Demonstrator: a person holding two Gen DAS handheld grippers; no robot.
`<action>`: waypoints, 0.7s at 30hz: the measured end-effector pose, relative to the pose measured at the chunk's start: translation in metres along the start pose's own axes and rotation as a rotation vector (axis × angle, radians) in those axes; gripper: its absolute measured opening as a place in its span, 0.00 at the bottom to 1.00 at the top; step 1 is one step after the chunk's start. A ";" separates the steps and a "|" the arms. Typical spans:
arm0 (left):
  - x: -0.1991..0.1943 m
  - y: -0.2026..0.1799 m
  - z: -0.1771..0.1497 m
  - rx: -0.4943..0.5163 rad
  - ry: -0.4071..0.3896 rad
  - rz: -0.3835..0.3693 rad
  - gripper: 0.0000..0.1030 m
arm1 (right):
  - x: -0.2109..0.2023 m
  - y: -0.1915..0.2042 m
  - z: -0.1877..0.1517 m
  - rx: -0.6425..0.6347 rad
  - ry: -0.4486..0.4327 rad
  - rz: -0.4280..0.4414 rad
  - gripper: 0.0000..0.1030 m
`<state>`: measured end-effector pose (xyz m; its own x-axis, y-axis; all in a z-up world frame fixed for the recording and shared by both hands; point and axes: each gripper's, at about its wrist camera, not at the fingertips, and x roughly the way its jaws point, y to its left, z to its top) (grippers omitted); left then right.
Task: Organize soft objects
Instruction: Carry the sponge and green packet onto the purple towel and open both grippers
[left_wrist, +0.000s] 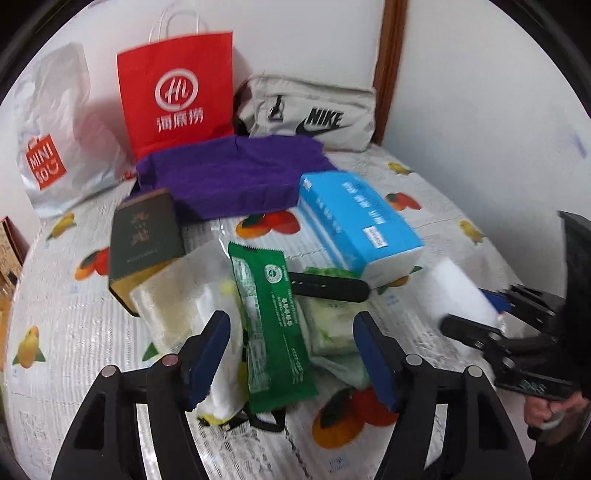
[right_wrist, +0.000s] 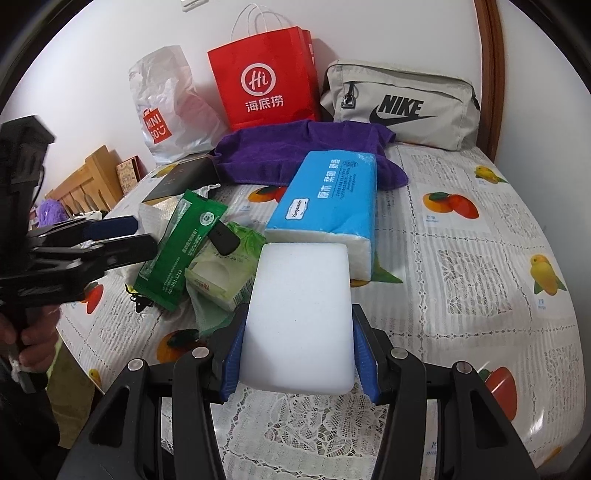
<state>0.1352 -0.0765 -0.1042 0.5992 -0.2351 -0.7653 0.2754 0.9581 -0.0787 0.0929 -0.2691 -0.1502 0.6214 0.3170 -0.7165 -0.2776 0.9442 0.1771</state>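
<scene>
On the fruit-print tablecloth (right_wrist: 461, 258) we judge sorting midway: past the limp purple towel (right_wrist: 295, 147) and blue tissue brick (right_wrist: 332, 199), our right gripper (right_wrist: 299, 354) squeezes a white foam block (right_wrist: 299, 314), which needs a spot next; our left gripper (left_wrist: 291, 354) gapes empty over the crinkly green packet (left_wrist: 273, 325)
</scene>
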 end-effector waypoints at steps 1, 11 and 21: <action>0.006 0.002 0.000 -0.006 0.007 0.001 0.61 | 0.000 -0.001 -0.001 0.001 0.002 0.000 0.50; 0.020 0.024 0.002 -0.080 0.024 -0.036 0.12 | 0.004 -0.008 -0.001 0.026 0.007 0.000 0.50; 0.020 0.018 0.005 -0.070 0.034 -0.135 0.19 | 0.010 -0.005 -0.001 0.020 0.021 0.007 0.50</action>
<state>0.1558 -0.0643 -0.1176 0.5339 -0.3581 -0.7659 0.2983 0.9274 -0.2257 0.0998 -0.2703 -0.1587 0.6037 0.3219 -0.7293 -0.2673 0.9436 0.1953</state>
